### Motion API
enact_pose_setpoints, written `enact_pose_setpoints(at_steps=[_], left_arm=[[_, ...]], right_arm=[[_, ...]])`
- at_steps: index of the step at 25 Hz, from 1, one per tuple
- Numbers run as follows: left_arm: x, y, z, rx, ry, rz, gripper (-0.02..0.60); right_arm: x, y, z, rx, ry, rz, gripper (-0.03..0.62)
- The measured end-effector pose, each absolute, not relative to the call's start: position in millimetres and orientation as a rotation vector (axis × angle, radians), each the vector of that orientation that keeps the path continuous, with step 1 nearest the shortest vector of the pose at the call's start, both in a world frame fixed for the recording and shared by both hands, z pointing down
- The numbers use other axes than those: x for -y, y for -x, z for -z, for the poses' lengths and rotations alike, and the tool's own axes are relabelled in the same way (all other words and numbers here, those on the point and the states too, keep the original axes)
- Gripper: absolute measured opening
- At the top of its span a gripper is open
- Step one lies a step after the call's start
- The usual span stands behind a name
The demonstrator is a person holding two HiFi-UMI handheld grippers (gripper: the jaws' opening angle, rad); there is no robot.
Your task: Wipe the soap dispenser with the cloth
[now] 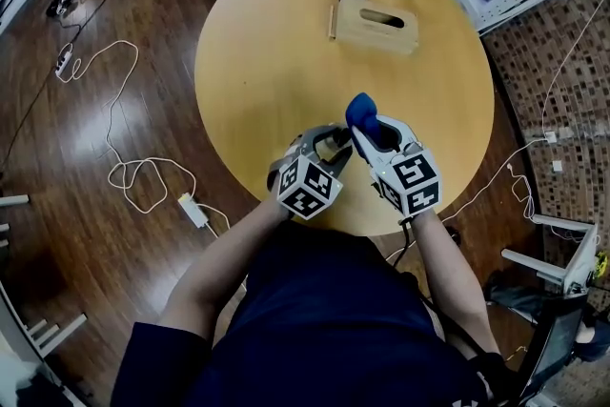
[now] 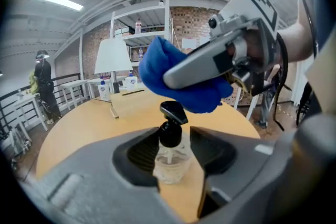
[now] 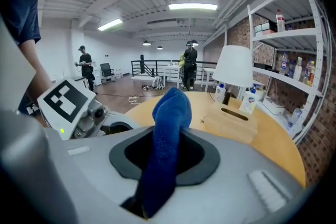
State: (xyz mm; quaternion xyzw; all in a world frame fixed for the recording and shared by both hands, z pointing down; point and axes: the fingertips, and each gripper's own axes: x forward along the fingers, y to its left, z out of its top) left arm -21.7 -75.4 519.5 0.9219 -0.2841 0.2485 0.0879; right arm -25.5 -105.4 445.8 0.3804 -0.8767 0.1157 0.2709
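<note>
Clamping cloth [image 3: 170,107], right gripper [image 3: 167,155]; left gripper [image 2: 170,150] grips soap dispenser [image 2: 170,134], clear only from own view.

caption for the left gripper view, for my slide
Left gripper clamps the clear soap dispenser while the right gripper holds a blue cloth over its black pump.

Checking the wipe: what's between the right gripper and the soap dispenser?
The blue cloth held in the right gripper, above the pump of the soap dispenser: left gripper view.

My right gripper [image 3: 164,157] has the blue cloth [image 3: 170,113] pinched upright between its jaws. The left gripper [image 3: 73,105] sits just left, with a wooden box [image 3: 231,124] beyond on the table [image 3: 275,141].
</note>
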Motion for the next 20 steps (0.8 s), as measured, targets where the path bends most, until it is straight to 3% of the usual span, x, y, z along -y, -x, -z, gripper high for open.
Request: enact_pose_setpoints(at_steps=[6,20], left_arm=[[77,24,-520,0.852,-2.742,-0.740,0.187],[76,42,-513,0.987,-2.664,-0.714,0.187]], right_arm=[[78,73,-444,2.427,-0.756,-0.124,0.094],[119,-13,-481,2.320,-1.221,-0.555,0.094]])
